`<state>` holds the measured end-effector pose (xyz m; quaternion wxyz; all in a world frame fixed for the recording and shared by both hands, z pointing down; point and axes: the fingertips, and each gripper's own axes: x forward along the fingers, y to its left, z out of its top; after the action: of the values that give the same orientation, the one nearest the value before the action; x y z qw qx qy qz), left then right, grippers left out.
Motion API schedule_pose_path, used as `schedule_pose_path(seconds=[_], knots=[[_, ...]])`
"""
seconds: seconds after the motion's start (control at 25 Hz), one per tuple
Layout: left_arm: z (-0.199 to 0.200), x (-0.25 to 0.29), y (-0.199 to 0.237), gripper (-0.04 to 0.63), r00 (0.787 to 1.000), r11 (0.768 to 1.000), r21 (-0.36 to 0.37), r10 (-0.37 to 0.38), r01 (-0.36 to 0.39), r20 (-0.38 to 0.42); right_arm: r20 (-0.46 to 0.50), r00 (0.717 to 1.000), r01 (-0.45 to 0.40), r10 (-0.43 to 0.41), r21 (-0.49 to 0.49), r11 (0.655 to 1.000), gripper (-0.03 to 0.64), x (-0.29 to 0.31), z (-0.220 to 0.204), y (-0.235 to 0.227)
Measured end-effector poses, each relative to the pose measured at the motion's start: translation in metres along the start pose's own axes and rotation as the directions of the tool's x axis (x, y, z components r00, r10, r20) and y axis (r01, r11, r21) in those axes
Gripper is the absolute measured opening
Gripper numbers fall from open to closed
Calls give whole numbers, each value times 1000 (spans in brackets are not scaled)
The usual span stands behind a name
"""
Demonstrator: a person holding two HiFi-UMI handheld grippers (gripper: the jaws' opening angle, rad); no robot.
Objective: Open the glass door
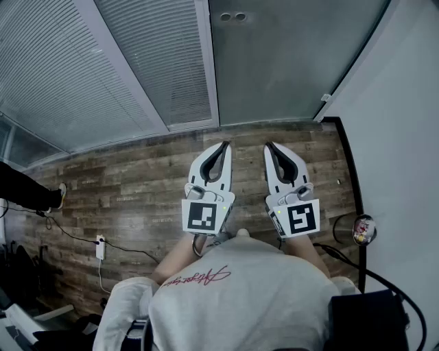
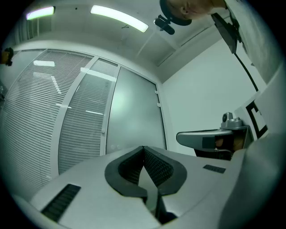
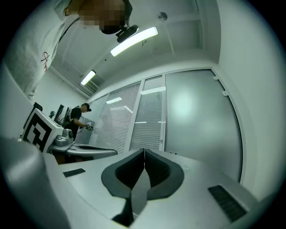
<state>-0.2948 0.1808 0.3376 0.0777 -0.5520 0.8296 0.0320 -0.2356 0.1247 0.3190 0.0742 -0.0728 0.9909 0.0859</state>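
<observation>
The only writing is a red script line across the shirt (image 1: 195,277), too loose to read; the two cubes (image 1: 206,215) carry black-and-white square markers and no words. The door (image 1: 288,62) is one frosted glass leaf, upright with its long axis vertical, flush in its frame straight ahead of both tongs and well apart from them. It has two small round fittings (image 1: 234,16) side by side near its left edge. Left of it stand two glass panels (image 1: 164,62) covered by blinds; a white wall (image 1: 398,137) meets its right edge. The left tongs (image 1: 224,144) and right tongs (image 1: 269,145) are side by side over the plank floor (image 1: 137,185), pointing at the door. Each pair is pressed together at the tips with nothing held.
</observation>
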Motion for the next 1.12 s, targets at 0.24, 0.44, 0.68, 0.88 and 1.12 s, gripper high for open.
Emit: schedule_pose_path(seconds=[0.24,0.44,0.68,0.88,1.12], knots=[[3,1,0,6,1000,1000,-1,1,-1,4,3,1000,5,-5,-1,1000,18,2,1,-2],[2,3,0,6,1000,1000,2,4,-4,3,9,1000,0,0,6,1000,18,2,1,-2],[1,9,-2,6,1000,1000,3,10,-10,7,27,1000,-2,3,-11,1000,20,2,4,-9],[1,14,-11,6,1000,1000,15,17,-18,12,40,999,-12,12,-3,1000,20,-2,4,-18],[1,17,-11,6,998,998,5,66,-66,14,39,999,-30,30,6,1000,20,-4,-3,-30]])
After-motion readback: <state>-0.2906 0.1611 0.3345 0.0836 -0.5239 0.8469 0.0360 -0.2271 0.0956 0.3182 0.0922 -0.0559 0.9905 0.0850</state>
